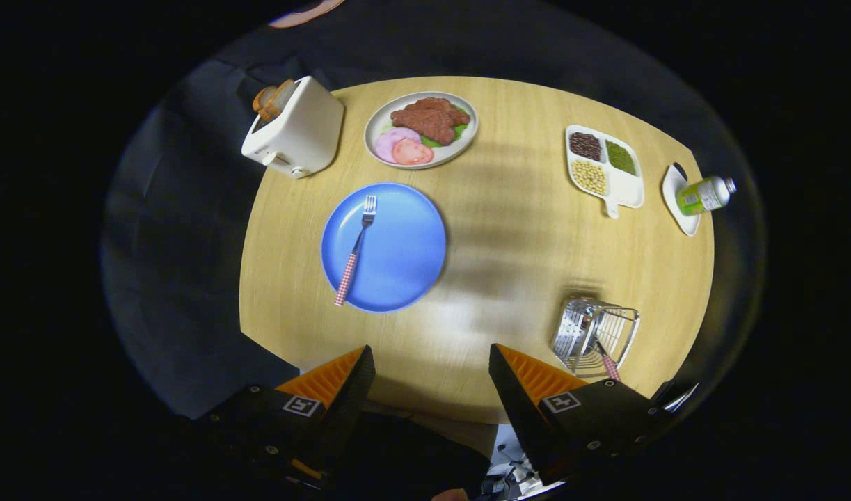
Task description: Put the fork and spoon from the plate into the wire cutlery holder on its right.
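Observation:
A blue plate [397, 257] lies on the round wooden table [508, 229], well ahead of my fingers and to the left. On it rests a fork [356, 247] with a red-checked handle, tines pointing away. The wire cutlery holder [595, 335] stands to the plate's right, just ahead of my right finger. A red-checked handle [610, 366] sticks out of the holder, and I cannot make out the utensil's head. My gripper [431, 372] hovers high over the table's near edge, open, with nothing between its fingers.
A white toaster [296, 132] with bread stands at the far left. Beside it sits a plate of meat and ham [422, 129]. At the far right are a divided dish of beans [602, 167] and a green bottle [705, 195] on a small white dish.

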Action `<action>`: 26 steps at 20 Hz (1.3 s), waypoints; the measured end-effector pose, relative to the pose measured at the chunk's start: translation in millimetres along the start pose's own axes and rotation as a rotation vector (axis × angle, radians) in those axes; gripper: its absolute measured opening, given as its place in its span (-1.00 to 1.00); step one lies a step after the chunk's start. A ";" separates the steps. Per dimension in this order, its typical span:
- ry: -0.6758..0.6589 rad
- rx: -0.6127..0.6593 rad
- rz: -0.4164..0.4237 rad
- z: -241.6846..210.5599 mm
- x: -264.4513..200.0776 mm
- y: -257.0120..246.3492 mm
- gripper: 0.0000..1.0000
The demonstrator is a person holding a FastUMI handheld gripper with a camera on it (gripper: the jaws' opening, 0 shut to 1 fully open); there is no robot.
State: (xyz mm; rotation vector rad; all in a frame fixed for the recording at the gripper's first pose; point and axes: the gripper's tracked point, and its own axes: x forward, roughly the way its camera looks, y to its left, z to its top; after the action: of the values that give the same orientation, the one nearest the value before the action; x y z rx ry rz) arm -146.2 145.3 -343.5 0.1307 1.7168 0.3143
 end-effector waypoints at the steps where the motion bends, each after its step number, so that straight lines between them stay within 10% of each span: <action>1: 0.007 -0.008 0.009 3.2 6.8 13.2 0.99; 16: 0.093 0.043 -0.030 21.0 132.0 97.4 0.92; 26: 0.105 0.091 -0.085 23.4 162.4 94.3 0.44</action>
State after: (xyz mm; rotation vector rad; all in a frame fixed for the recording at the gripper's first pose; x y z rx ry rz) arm -159.7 281.2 -474.5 0.1089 1.8358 0.1828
